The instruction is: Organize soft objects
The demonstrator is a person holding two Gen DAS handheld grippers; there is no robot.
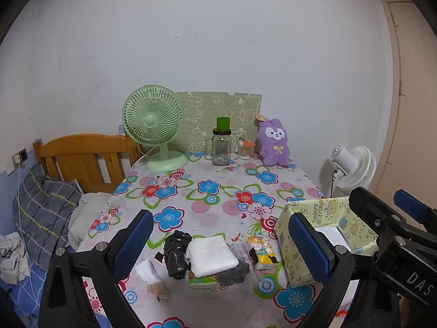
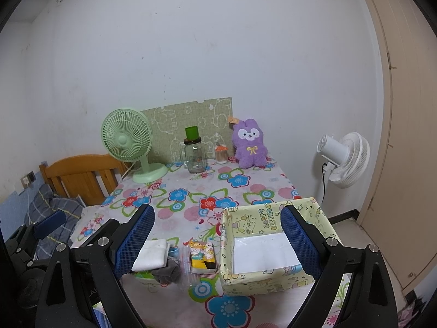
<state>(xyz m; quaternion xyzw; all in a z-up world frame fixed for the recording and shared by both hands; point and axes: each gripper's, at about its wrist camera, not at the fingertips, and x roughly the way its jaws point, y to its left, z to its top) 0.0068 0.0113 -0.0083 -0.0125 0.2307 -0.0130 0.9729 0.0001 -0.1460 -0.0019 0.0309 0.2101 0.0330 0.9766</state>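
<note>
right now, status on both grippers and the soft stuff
Left gripper open, empty. Right gripper open, empty. Folded white cloth on pile, untouched. Yellow paper-wrapped box clear.

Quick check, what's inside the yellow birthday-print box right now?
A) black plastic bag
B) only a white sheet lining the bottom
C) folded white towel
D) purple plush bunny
B: the right wrist view looks into the yellow birthday-print box and shows only a white sheet on its floor; no soft item lies on it.

We see our right gripper (image 2: 217, 242) wide open above a yellow box (image 2: 262, 278) and white cloth (image 2: 151, 255).
</note>
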